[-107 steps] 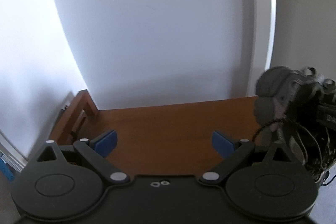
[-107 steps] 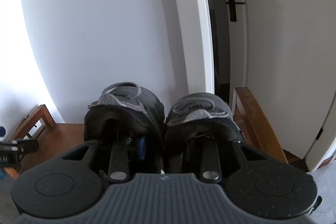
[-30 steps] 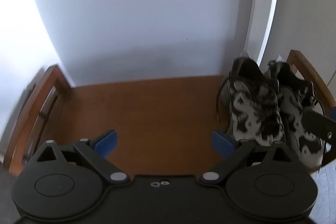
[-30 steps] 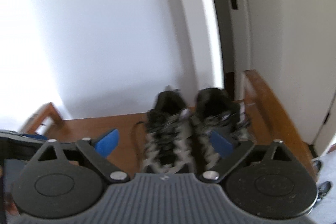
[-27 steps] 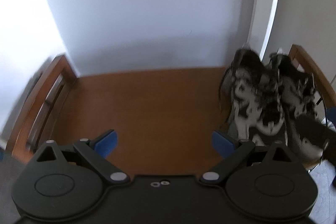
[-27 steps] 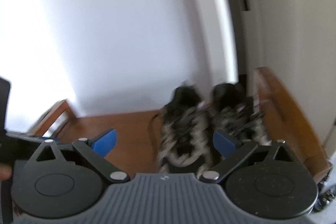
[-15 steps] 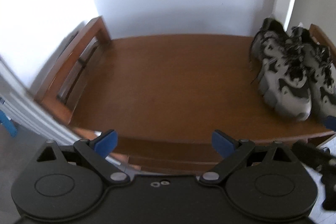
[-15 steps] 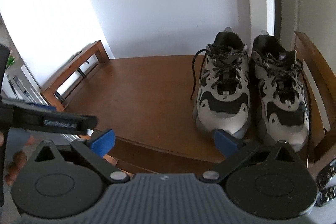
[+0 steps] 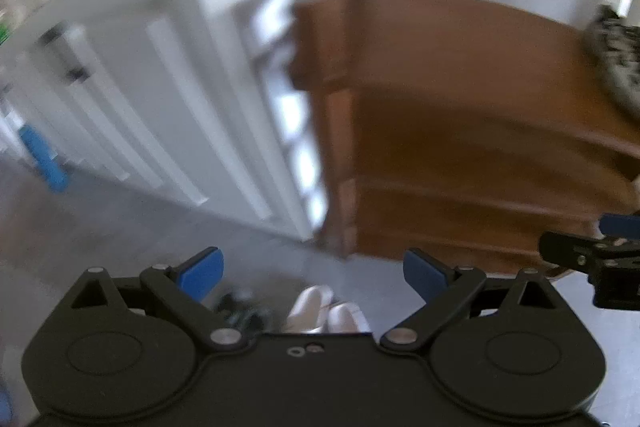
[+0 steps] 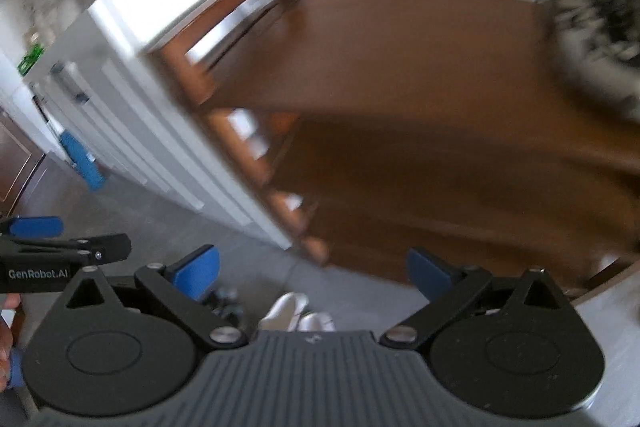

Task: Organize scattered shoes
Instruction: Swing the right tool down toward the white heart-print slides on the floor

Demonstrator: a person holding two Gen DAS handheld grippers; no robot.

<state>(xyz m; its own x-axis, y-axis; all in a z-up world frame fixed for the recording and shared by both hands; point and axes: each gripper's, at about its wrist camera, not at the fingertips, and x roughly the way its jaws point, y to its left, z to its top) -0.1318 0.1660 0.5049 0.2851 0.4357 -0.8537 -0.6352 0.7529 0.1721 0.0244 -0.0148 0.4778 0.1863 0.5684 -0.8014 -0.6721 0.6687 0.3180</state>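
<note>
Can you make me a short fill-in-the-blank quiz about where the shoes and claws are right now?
1. The grey and black sneakers rest on the wooden ____.
2. The white shoes lie on the ____.
3. The left claw and the right claw are both ____.
4. The sneakers sit toward the rack's ____ end in both views.

Missing words: rack; floor; open; right

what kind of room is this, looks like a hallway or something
Most likely a home entryway or hallway. A wooden shoe bench stands against a white wall with a pair of grey and black sneakers on top, and white shoes lie on the grey floor below. Both views are blurred.
</note>
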